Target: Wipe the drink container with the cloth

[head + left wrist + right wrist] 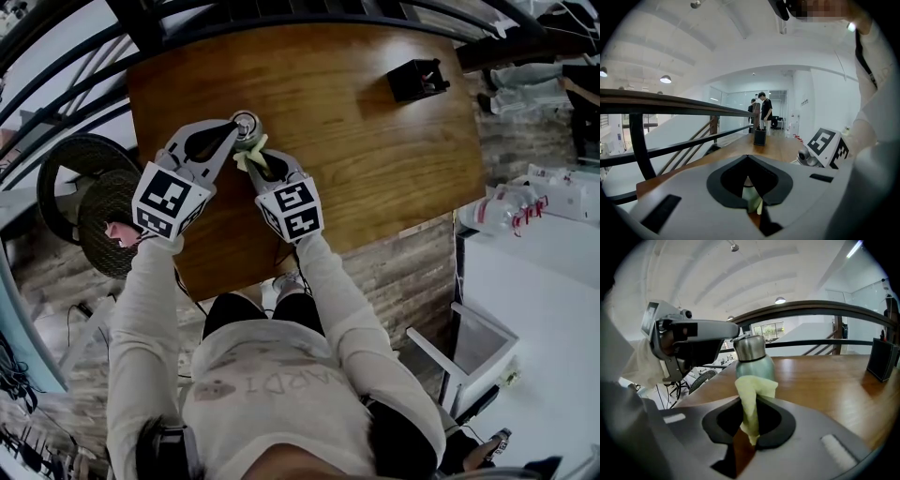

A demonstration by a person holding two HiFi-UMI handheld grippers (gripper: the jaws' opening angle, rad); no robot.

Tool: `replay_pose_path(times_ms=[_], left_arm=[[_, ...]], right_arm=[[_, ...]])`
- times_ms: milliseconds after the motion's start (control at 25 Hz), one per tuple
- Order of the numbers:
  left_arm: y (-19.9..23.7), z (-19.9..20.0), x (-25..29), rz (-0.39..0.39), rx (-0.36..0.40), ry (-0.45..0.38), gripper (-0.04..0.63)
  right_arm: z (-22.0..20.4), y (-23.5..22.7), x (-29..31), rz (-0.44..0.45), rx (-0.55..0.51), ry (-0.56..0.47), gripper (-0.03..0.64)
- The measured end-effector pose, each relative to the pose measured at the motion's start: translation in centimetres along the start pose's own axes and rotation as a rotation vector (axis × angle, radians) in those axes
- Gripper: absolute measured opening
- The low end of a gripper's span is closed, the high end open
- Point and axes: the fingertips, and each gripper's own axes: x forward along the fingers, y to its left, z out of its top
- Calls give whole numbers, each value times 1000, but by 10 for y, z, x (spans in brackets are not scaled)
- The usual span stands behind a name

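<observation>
Green steel-capped bottle (754, 365) upright on wooden table (820, 376), left gripper (234, 131) jaws closed on its cap, right gripper (262, 167) jaws pinching yellow cloth (751, 397) against the bottle's side, bottle's base hidden behind the cloth.

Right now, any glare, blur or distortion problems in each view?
Head view: heavy fisheye, the table edges bow, mild sheen on its top. Left gripper view: black vignette corners, ceiling washed out, near fingers soft. Right gripper view: bottle and cloth readable, broad reflection on the table, near fingers blurred.
</observation>
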Motion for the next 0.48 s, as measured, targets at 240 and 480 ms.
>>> replay_pose_path(times_ms=[240, 480], left_arm=[[1, 0, 0, -3, -1, -4, 5], [1, 0, 1, -11, 5, -5, 5]], right_arm=[[-13, -5, 11, -3, 6, 31, 61], [-14, -6, 13, -38, -4, 38, 61]])
